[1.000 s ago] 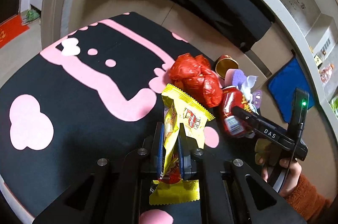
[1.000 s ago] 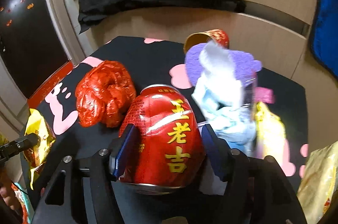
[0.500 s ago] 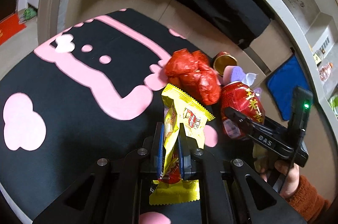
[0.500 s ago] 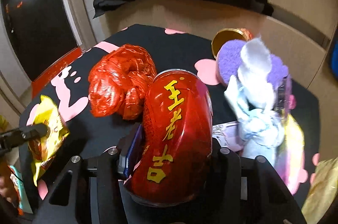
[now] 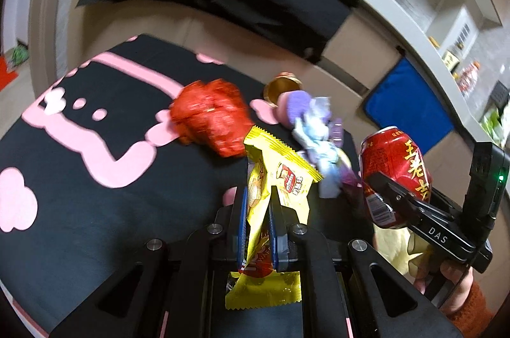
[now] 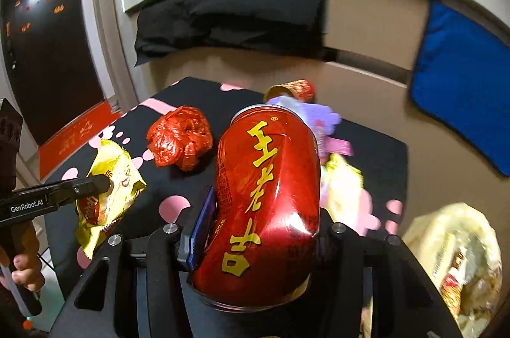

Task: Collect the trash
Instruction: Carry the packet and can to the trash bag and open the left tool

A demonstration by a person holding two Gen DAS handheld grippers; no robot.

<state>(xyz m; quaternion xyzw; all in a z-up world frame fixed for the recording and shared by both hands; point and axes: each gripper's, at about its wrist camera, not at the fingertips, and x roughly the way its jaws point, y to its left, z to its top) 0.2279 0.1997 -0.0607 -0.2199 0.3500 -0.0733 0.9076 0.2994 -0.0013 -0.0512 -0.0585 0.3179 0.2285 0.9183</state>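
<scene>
Left wrist: left gripper [image 5: 258, 210] clamps yellow snack wrapper [image 5: 280, 178]; right gripper [image 6: 261, 229] squeezes dented red can [image 6: 267, 197]. Both loads lifted; next, find bin.

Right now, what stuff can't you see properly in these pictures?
- Right wrist view: the red can fills the middle and hides the right gripper's far finger and most of the purple and white trash.
- Right wrist view: the yellowish bag is blurred and cut off by the frame edge.
- Left wrist view: the red plastic bag is motion-blurred.
- Left wrist view: the yellow snack wrapper has print too small to read.
</scene>
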